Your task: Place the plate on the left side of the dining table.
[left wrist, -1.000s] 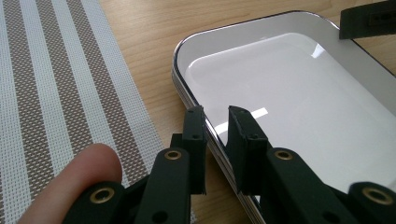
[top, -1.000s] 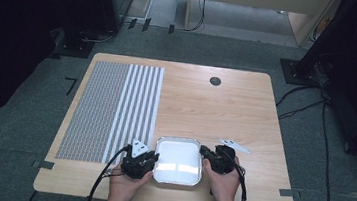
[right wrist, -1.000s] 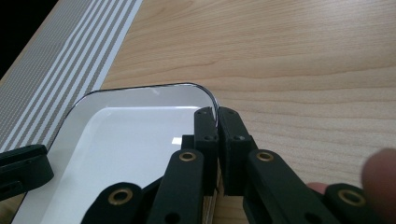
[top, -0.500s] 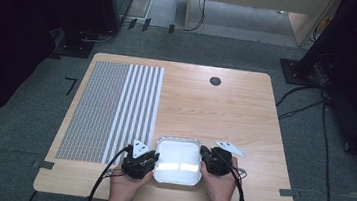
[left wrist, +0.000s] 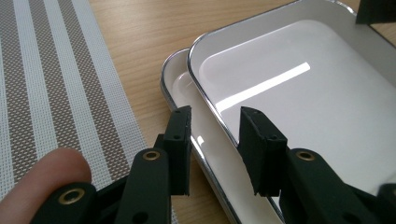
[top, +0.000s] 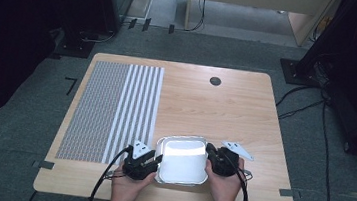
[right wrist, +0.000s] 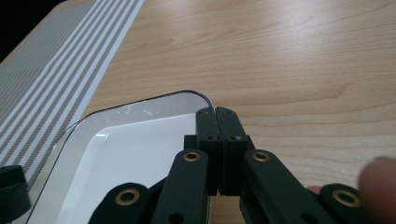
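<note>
Wooden table (top: 245, 112) carries a striped woven mat (top: 110, 108) on its left part and two stacked white trays (top: 183, 159) at the near edge. Left gripper (left wrist: 215, 149) stands parted astride the upper tray's rim (left wrist: 212, 109); right gripper (right wrist: 218, 140) is pressed together on the trays' right rim.

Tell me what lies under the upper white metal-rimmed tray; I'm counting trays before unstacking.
Under the upper white metal-rimmed tray a second white tray with the same shiny rim peeks out at one corner. The rest of it, and anything beneath, is covered.
</note>
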Available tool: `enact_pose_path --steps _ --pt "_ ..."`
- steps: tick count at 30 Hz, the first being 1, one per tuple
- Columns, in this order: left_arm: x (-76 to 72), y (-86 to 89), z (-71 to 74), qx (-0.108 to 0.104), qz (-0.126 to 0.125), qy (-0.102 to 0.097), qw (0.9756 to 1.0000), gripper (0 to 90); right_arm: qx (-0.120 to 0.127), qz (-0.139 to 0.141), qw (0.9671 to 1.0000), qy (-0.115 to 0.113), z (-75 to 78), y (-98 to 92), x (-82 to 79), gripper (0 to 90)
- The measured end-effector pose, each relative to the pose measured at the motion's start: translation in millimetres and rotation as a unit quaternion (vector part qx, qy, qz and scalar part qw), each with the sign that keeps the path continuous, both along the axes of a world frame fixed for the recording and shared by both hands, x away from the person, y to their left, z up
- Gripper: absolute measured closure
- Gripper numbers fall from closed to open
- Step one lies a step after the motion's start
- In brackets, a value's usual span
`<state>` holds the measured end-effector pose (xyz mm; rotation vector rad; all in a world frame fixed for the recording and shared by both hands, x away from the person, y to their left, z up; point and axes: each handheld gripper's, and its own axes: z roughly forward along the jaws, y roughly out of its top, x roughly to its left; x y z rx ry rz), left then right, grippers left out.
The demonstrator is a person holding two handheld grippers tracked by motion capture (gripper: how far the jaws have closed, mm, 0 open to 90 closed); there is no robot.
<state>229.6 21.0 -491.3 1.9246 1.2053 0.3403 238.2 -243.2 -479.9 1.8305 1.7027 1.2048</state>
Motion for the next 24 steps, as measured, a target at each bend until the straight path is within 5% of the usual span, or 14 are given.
enact_pose_path --steps 8,16,24 --pt "-2.7 -3.6 0.7 -0.001 -0.006 0.0 1.0 65.3 -0.013 -0.006 0.9999 -0.001 0.6 -6.0 6.5 84.9" --pt "-4.7 -8.0 -0.4 0.003 -0.016 0.004 0.9999 65.8 -0.004 0.037 0.9991 0.018 -1.6 -10.4 19.2 81.0" --pt "-6.4 -12.2 -3.7 0.009 -0.025 0.008 0.9996 66.4 -0.027 0.052 0.9974 0.043 -8.9 -5.0 27.0 85.5"
